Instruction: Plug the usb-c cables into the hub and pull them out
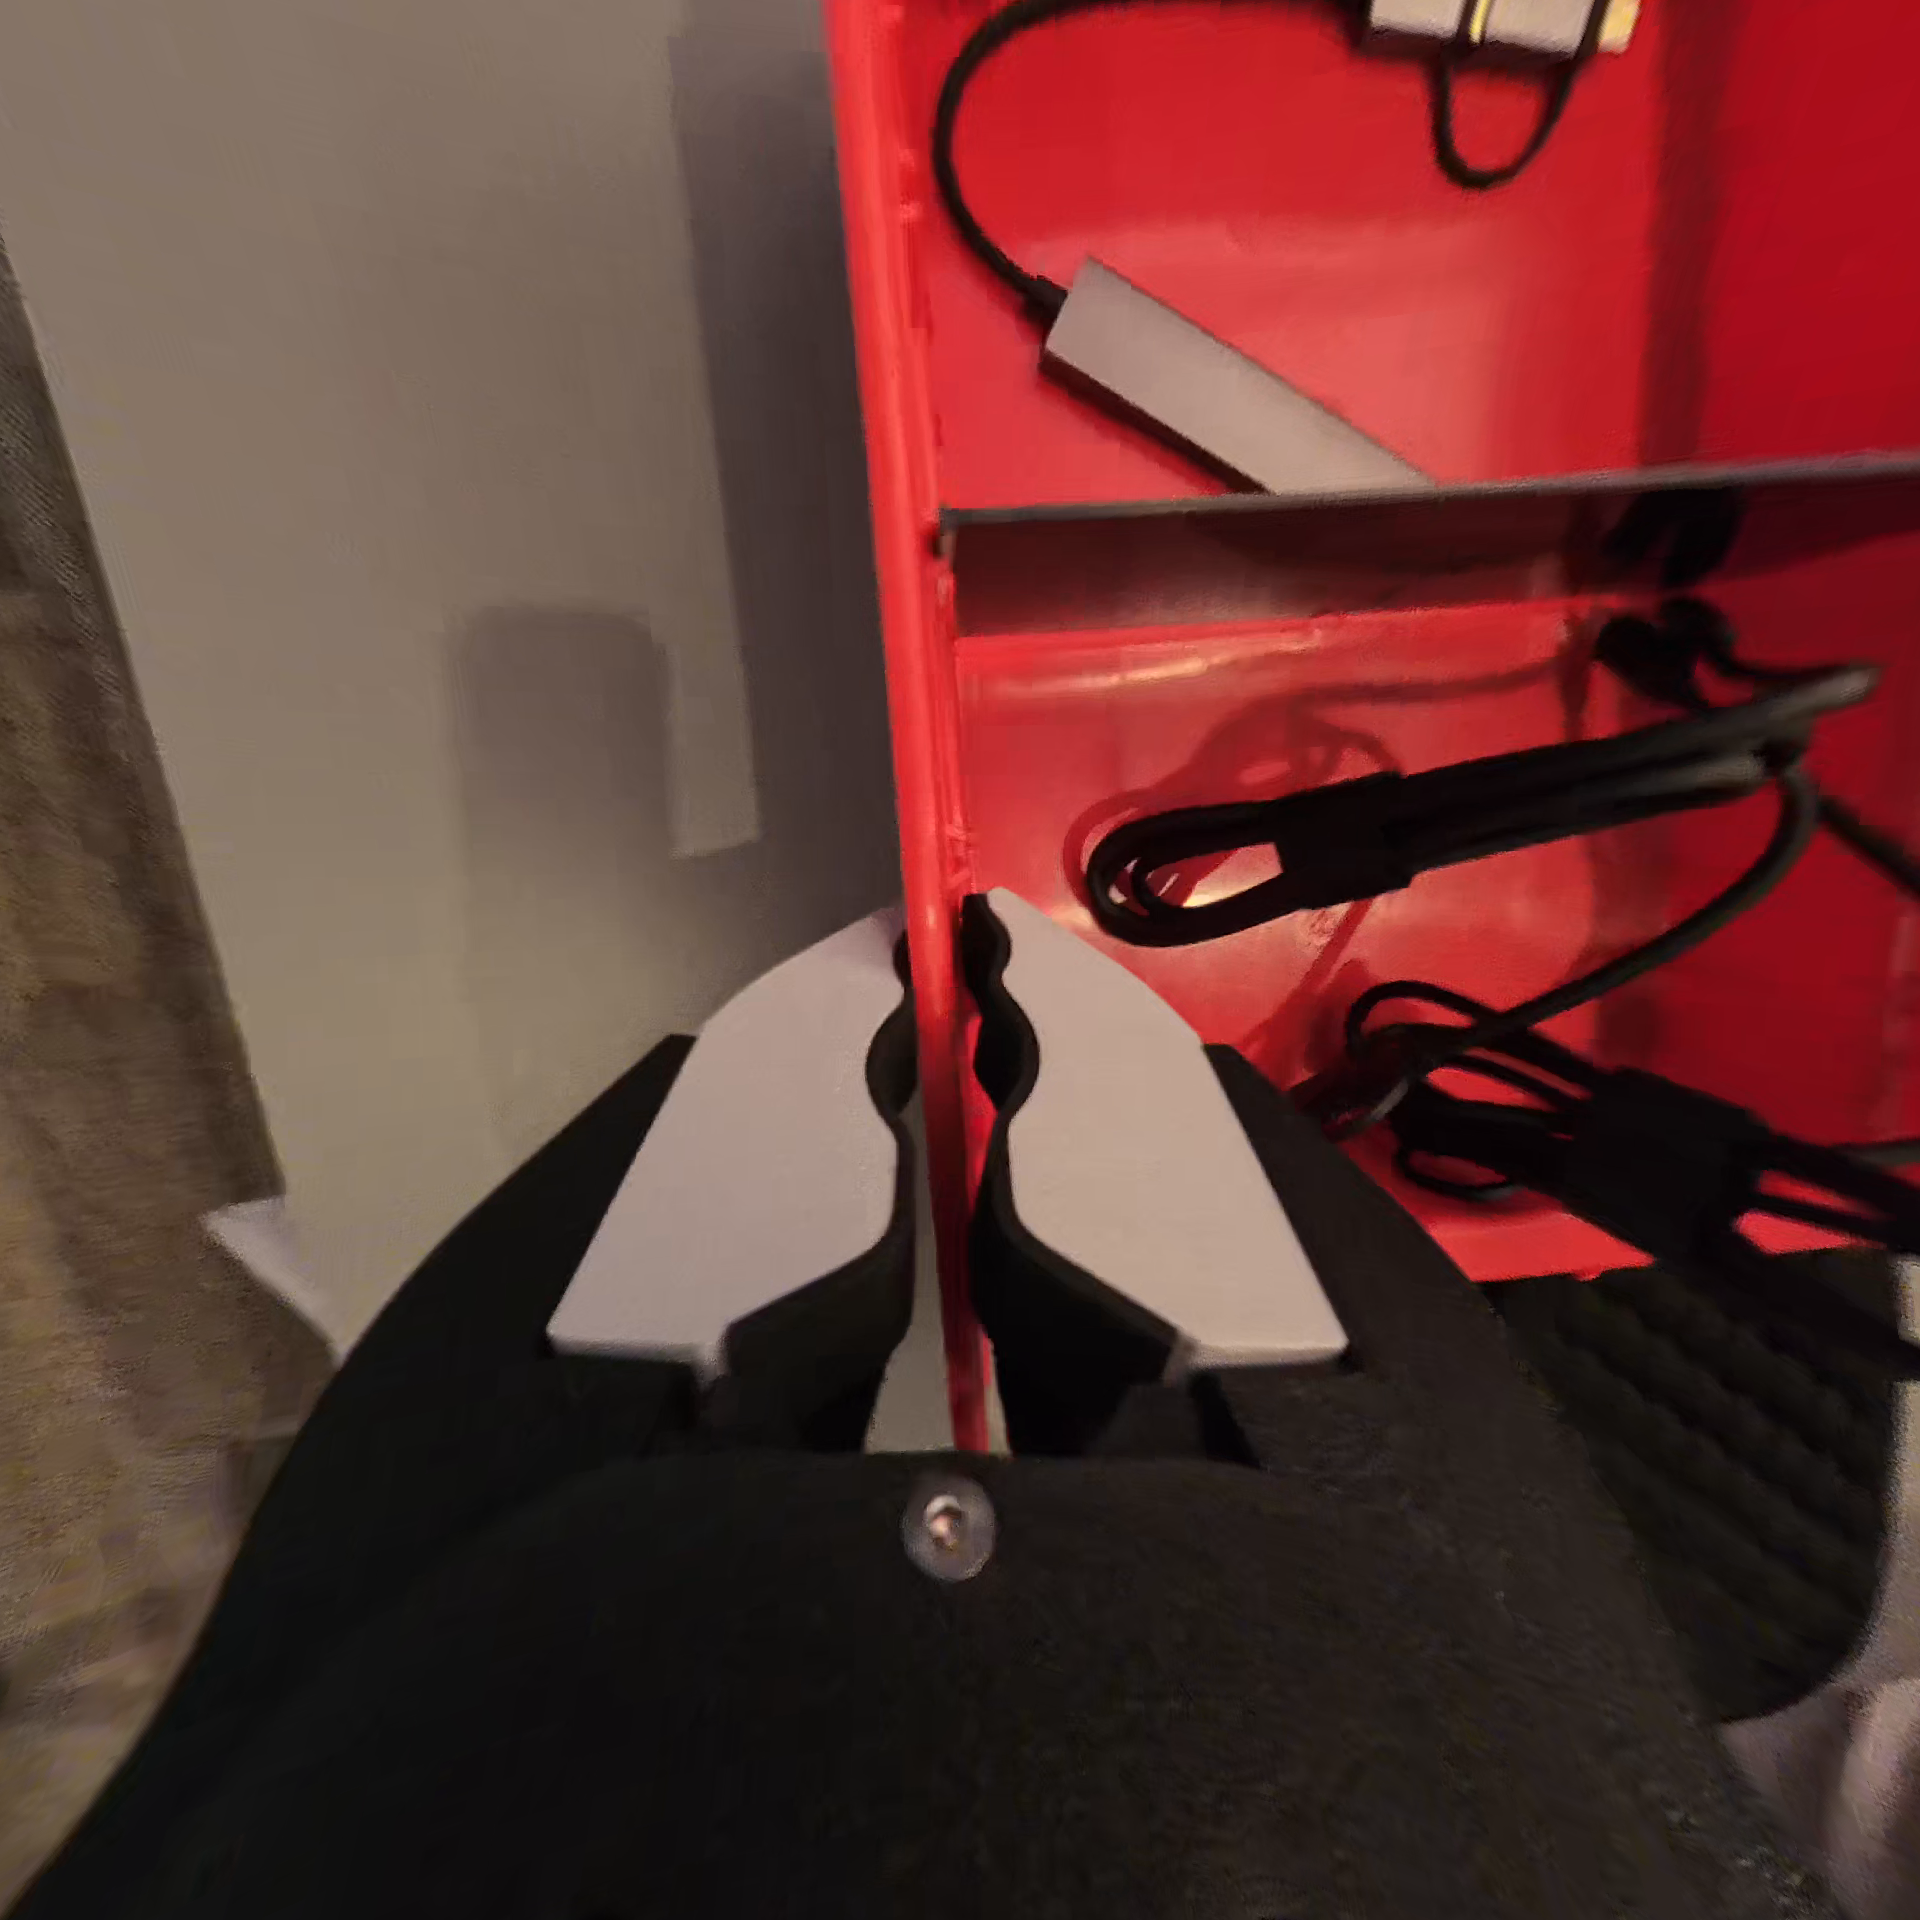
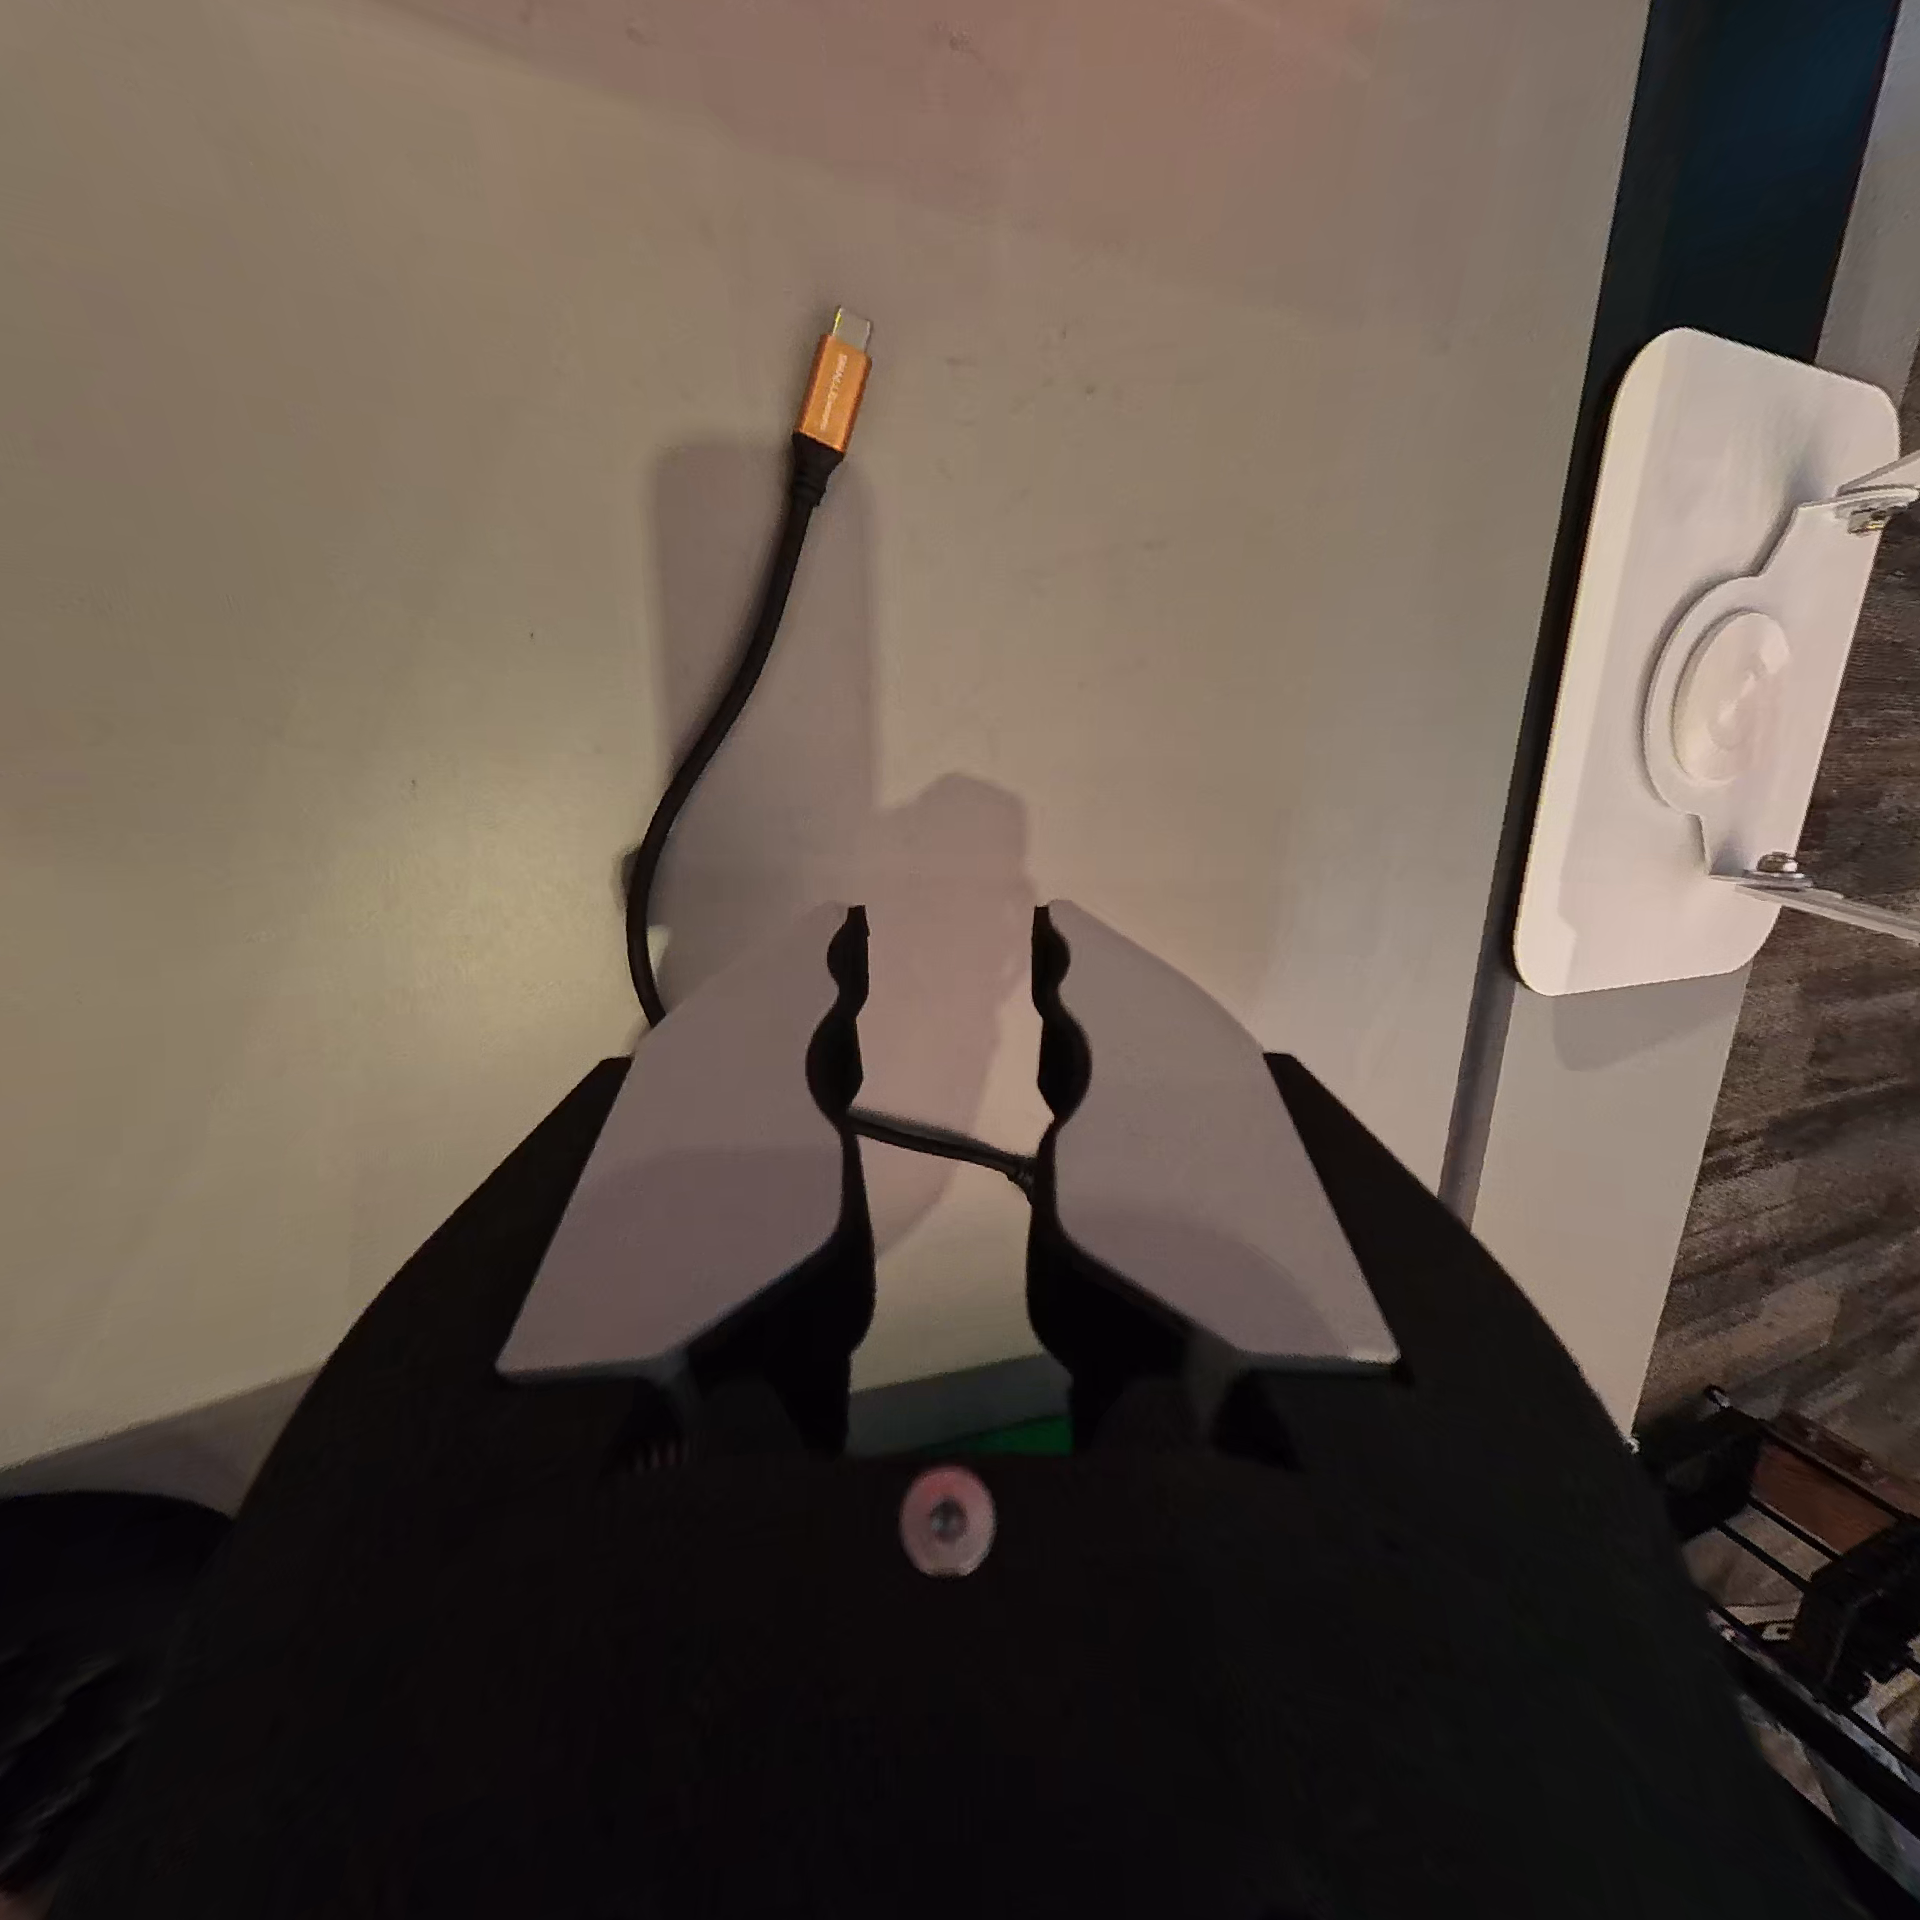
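Observation:
In the left wrist view my left gripper (image 1: 940, 925) is shut on the left wall of a red bin (image 1: 894, 416), one finger on each side of it. A grey hub (image 1: 1216, 384) with a black lead lies in the bin's far compartment. Two tied bundles of black cable (image 1: 1351, 831) (image 1: 1558, 1143) lie in the near compartment. In the right wrist view my right gripper (image 2: 948, 914) is open and empty above the pale table (image 2: 312, 520). A black cable (image 2: 727, 707) with an orange USB-C plug (image 2: 834, 384) lies ahead to the left and runs back beneath the fingers.
A dark divider (image 1: 1351, 504) splits the red bin. A second grey device (image 1: 1455, 26) sits at the bin's far end. A white mounting plate (image 2: 1662, 675) is fixed at the table's right edge, with floor beyond. A black wire rack (image 2: 1818, 1610) stands at lower right. One gripper's finger ends stand about 40 cm off the other's. My left gripper's tips are some 15 cm from the grey hub (image 1: 1216, 384).

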`<state>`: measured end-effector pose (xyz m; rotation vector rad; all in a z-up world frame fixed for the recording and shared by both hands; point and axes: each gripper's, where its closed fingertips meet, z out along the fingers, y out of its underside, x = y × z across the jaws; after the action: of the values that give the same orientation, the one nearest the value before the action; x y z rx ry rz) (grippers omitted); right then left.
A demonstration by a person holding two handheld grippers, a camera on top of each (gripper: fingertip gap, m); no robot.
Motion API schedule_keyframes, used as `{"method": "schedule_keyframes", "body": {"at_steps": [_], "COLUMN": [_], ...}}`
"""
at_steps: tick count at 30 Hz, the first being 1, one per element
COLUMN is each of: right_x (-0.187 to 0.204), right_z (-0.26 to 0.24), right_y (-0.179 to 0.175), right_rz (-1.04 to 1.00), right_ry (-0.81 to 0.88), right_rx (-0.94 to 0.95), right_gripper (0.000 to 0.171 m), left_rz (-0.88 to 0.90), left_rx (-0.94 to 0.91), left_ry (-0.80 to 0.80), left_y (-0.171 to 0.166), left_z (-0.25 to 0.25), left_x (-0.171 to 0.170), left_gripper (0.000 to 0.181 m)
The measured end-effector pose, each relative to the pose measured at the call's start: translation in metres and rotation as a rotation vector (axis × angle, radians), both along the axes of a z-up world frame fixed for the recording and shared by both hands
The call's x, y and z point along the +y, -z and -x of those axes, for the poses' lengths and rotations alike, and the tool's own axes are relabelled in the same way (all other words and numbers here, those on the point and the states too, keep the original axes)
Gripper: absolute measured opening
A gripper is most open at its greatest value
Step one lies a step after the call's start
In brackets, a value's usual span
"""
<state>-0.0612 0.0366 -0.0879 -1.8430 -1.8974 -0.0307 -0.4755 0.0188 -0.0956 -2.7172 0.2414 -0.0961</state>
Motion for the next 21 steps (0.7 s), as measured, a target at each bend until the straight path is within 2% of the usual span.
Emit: {"method": "schedule_keyframes", "body": {"at_steps": [4,10,13,15,18,21], "right_x": [0.001,0.001,0.001,0.001,0.003,0.005], "right_z": [-0.003,-0.004,-0.005,-0.005,-0.005,-0.006], "right_y": [0.001,0.004,0.005,0.004,0.003,0.006], "right_rz": [-0.003,0.002,-0.001,-0.003,-0.006,-0.003], "right_ry": [0.002,0.003,0.005,0.009,0.012,0.018], "right_rx": [-0.014,-0.028,-0.036,-0.032,-0.021,-0.028], "right_gripper": [0.031,0.031,0.031,0.031,0.031,0.031], "left_rz": [-0.033,-0.068,-0.073,-0.111,-0.351,-0.645], "left_rx": [-0.112,-0.105,-0.098,-0.027,0.149,0.231], "left_ry": [-0.107,-0.103,-0.047,-0.038,0.022,0.228], "left_y": [0.000,0.000,-0.001,-0.008,-0.056,-0.119], "left_z": [-0.001,-0.001,-0.002,0.006,0.017,-0.017], "left_x": [-0.001,-0.004,-0.005,-0.005,0.004,0.022], "left_gripper": [0.004,0.003,0.004,0.018,0.028,0.037]}}
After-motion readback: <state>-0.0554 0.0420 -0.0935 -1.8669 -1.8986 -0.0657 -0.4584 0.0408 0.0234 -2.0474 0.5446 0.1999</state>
